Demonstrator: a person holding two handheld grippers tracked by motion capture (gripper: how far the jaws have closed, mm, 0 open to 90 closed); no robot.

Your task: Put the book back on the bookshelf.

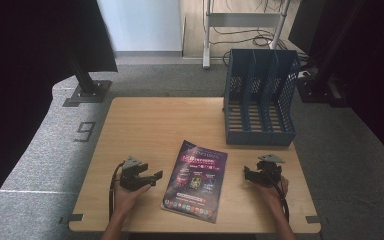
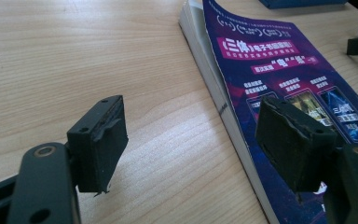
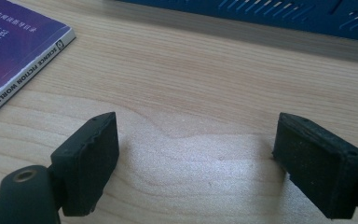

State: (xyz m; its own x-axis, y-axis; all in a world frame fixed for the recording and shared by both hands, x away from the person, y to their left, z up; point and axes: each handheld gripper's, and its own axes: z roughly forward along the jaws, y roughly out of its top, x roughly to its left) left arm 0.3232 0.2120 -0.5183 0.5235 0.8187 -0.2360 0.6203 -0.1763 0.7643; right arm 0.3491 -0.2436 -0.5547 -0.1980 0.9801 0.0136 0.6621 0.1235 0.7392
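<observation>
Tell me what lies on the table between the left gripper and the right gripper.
In the high view, the purple paperback magazine lies flat on the wooden table between the open left gripper and open right gripper.

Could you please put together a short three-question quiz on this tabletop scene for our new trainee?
1. True or false: the magazine lies flat on the table.
2. Which gripper has the magazine's edge right by its jaws: the left gripper or the right gripper?
3. How many slots does the blue file rack have?

Key:
1. True.
2. The left gripper.
3. Three, none with anything in it.
</observation>
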